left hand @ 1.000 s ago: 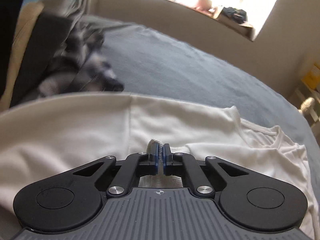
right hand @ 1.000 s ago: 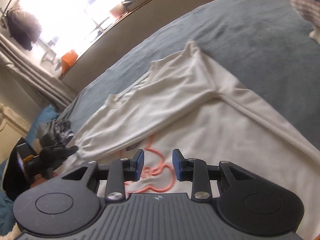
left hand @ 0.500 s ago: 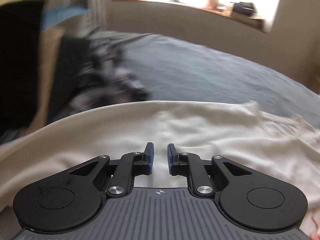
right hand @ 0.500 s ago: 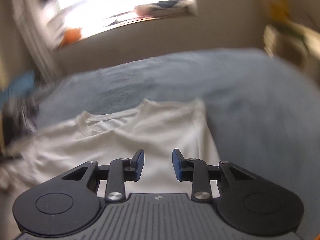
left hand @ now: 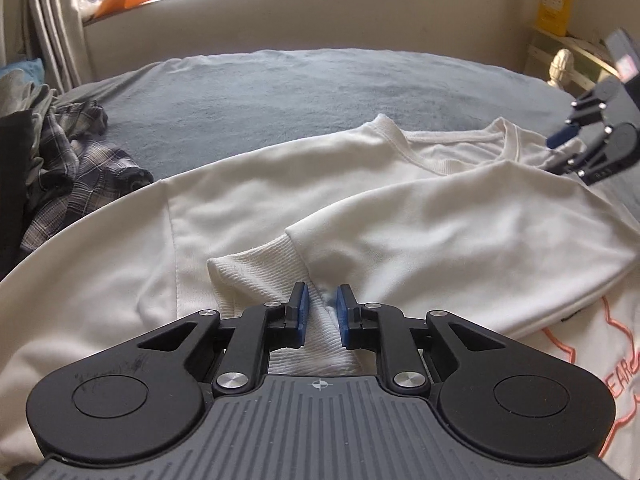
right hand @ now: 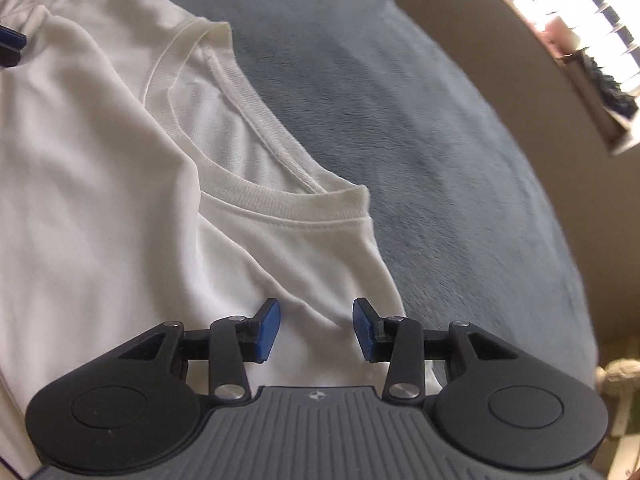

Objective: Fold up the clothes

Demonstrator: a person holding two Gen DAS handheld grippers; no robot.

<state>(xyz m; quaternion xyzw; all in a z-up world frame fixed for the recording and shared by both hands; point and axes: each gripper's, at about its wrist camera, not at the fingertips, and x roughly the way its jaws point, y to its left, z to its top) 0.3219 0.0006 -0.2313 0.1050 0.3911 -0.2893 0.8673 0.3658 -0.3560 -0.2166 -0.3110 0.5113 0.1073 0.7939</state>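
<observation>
Fingers of the left gripper (left hand: 322, 317), narrowly parted and opening, are positioned astride the white sweatshirt's (left hand: 400, 216) ribbed cuff (left hand: 256, 272); the right gripper's (right hand: 316, 330) wider jaws, also opening, are held above its shoulder.

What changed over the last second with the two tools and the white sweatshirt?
The left tool let go of the ribbed cuff; its jaws are opening, the cuff lying between them. The right tool swung from the printed front to the collar, jaws opening. The sweatshirt stays on the bed.

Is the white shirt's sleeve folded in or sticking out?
Folded in: the sleeve lies across the white shirt, its ribbed cuff on the body.
</observation>
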